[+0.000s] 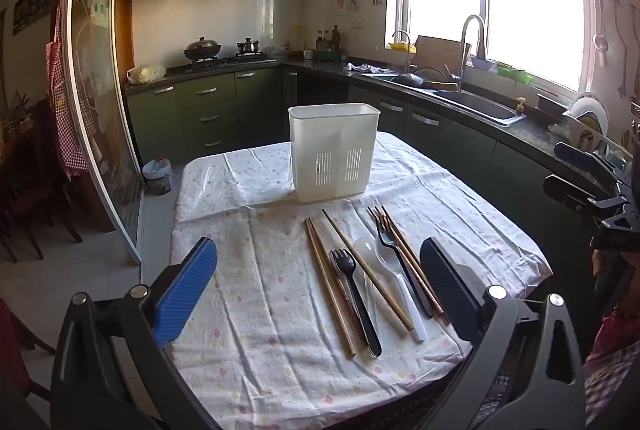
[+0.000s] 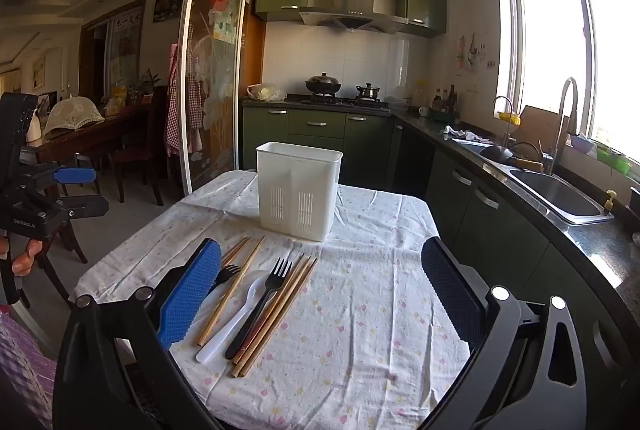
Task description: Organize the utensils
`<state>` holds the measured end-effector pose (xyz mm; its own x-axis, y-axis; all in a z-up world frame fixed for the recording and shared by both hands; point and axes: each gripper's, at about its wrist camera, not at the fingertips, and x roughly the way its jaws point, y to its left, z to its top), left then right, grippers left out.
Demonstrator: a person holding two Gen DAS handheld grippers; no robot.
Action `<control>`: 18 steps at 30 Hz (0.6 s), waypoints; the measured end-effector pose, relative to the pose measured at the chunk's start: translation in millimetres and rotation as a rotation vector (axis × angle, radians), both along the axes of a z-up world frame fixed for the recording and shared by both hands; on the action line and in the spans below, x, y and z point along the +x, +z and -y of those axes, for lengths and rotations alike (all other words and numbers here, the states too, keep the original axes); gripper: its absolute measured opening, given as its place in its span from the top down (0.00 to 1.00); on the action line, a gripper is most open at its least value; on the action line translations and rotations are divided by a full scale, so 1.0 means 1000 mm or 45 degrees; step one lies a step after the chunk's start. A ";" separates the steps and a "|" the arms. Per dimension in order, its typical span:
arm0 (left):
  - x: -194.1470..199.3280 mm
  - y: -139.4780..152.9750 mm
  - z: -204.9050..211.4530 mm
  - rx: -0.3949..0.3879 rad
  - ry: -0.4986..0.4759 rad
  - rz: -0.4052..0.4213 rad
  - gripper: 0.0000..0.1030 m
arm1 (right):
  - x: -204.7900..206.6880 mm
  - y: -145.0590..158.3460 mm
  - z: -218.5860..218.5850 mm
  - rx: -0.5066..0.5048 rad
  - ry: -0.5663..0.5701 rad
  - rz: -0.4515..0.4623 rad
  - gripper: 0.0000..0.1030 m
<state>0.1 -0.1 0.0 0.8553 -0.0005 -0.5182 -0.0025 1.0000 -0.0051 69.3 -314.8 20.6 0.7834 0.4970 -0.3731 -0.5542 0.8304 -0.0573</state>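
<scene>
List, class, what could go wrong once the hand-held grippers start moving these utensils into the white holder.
1. The chopsticks, forks and spoons lie overlapping in one cluster, so gripping one may drag its neighbours.
2. The white holder looks light and stands free on a wrinkled tablecloth; a push could probably tip it.

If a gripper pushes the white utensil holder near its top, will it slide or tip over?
The utensil holder looks tall, thin-walled and empty, so it is probably light and may tip. The wrinkled tablecloth under it could catch its base, making tipping likelier than sliding.
</scene>
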 end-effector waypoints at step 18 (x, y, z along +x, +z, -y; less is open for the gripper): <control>0.000 -0.001 0.001 0.000 0.001 0.002 0.06 | 0.000 0.000 -0.001 0.001 0.000 -0.001 0.04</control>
